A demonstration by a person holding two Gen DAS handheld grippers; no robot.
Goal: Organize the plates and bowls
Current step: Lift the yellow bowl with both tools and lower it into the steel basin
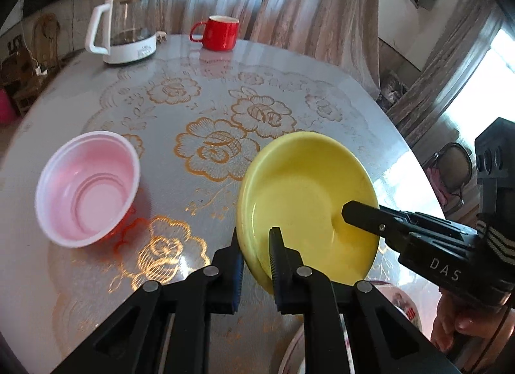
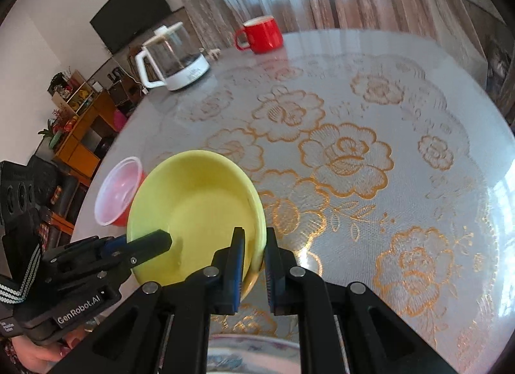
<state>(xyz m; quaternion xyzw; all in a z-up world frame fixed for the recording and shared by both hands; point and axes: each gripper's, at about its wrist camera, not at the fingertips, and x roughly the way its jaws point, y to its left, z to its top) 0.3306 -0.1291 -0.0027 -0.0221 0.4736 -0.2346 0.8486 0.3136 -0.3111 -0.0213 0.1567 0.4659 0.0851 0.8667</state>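
Yellow bowl tilted above desk, both tools clenched on its rim: left tool, right tool. Pink plastic bowl alongside; kettle, red mug far back. Television only in right view.

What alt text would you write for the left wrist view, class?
Two grippers, the left gripper and right gripper, clamp opposite rims of a yellow plate above a floral table. A pink bowl, red mug and glass kettle stand behind.
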